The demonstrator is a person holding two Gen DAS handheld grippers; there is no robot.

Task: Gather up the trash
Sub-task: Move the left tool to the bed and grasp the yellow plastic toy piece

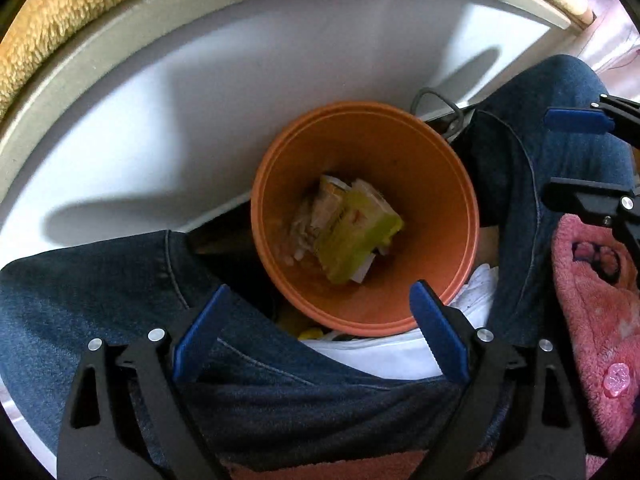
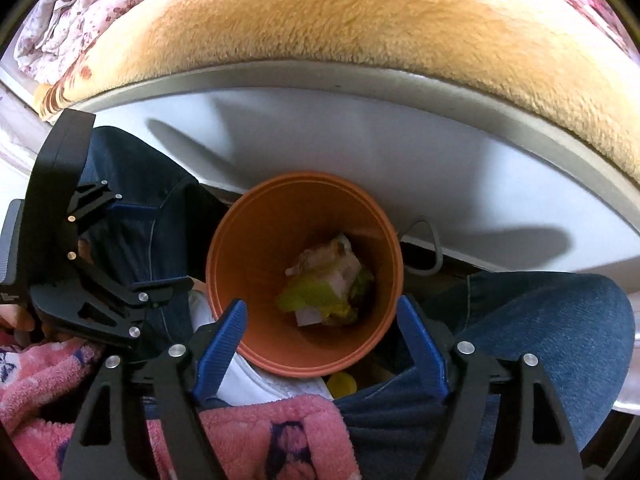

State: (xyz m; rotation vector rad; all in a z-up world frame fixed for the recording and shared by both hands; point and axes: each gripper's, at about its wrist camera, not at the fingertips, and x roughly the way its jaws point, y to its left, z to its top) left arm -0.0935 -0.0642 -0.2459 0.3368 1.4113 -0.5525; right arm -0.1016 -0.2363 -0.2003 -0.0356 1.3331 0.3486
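An orange round bin (image 1: 432, 184) stands on the floor between the person's knees, also in the right wrist view (image 2: 248, 264). Inside lies crumpled trash with a yellow-green wrapper (image 1: 352, 236), also seen from the right wrist (image 2: 320, 296). My left gripper (image 1: 320, 312) is open and empty, hovering above the bin's near rim. My right gripper (image 2: 320, 320) is open and empty above the bin too. The right gripper shows at the right edge of the left wrist view (image 1: 580, 160); the left gripper shows at the left of the right wrist view (image 2: 148, 248).
The person's jeans-clad legs (image 1: 100, 300) flank the bin. A white bed frame (image 1: 200, 120) with a tan fleece blanket (image 2: 360, 20) lies beyond. A pink fleece sleeve (image 1: 592, 320) is at right. A grey cable (image 2: 428, 248) loops behind the bin. A yellow item (image 2: 342, 382) lies below the rim.
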